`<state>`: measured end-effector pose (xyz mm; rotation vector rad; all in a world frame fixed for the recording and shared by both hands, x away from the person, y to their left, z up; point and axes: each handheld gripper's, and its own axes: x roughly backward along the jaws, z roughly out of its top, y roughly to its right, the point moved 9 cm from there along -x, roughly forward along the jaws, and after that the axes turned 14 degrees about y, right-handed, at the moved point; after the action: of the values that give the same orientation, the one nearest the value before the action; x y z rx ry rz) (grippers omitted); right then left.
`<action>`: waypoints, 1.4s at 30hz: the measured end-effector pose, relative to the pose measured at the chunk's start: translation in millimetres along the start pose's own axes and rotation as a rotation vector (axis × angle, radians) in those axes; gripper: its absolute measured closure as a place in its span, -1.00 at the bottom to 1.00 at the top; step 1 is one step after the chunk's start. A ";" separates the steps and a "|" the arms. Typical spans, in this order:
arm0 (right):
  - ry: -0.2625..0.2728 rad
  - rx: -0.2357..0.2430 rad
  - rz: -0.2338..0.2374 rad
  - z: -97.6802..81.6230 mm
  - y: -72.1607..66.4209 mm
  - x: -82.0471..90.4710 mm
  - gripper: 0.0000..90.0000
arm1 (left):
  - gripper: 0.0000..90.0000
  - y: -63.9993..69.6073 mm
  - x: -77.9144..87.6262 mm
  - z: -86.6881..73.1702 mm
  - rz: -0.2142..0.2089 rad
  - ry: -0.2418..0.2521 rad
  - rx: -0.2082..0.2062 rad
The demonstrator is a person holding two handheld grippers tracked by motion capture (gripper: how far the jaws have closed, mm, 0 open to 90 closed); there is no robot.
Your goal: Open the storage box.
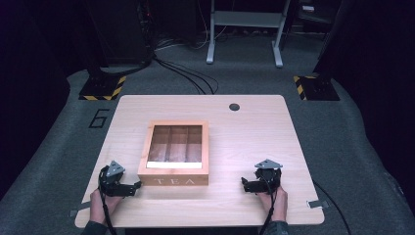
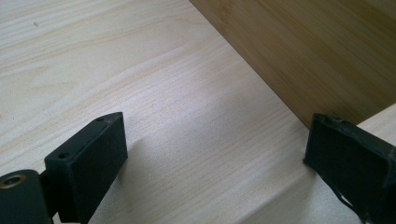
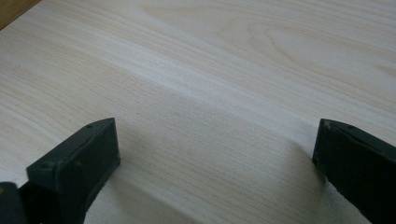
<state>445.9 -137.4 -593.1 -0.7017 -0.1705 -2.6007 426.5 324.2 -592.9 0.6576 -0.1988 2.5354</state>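
High view, near edge first: two hands come in from the bottom, each w/ a gripper resting low on the table [image 1: 254, 132]. Left hand [image 1: 100, 205] holds the left gripper [image 1: 138, 186] at the near-left, jaws pointing right toward the tea box [image 1: 174, 152]; tip sits just beside the box's near-left corner, can't tell if touching. Right hand [image 1: 276, 203] holds the right gripper [image 1: 243, 184] at the near-right, jaws pointing left, well apart from the box w/ bare tabletop between. Cables trail back off both toward the person.

Left gripper view: left gripper [image 2: 215, 154] jaws spread wide, nothing between them but light wood; box's darker wooden side [image 2: 317, 51] runs diagonally just past the right-hand jaw. Right gripper view: right gripper [image 3: 215, 154] also spread wide, empty, plain table grain ahead.

Mid-table: box is wooden, "TEA" on the front face, clear-window lid closed, dividers visible inside. Farther back a small dark round hole [image 1: 234, 106] near the far edge. Beyond: grey carpet, a "6" mark [image 1: 99, 119], hazard-striped bases [image 1: 103, 88], cables, grey stand legs [image 1: 244, 29].
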 end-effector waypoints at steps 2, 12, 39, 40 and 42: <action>-0.001 0.000 0.000 0.0 0.0 0.0 -1.00 | -0.87 0.2 -0.1 0.2 -0.002 0.004 0.002; 0.002 0.000 0.001 0.3 0.0 -0.2 -1.00 | -0.89 0.8 4.3 1.6 -0.035 0.030 0.012; 0.005 -0.003 0.000 0.7 0.0 -0.5 -0.99 | -0.13 39.1 37.5 37.6 -0.223 0.188 0.028; 0.005 -0.003 0.000 0.7 -0.1 -0.5 -0.99 | -0.07 39.7 38.1 39.0 -0.216 0.198 0.030; 0.005 -0.003 0.000 0.6 0.0 -0.5 -0.99 | 0.06 39.9 39.8 39.5 -0.225 0.200 0.032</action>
<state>446.6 -137.0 -592.8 -0.6967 -0.1651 -2.6030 392.6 297.1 -539.5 0.4095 -0.0127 2.3708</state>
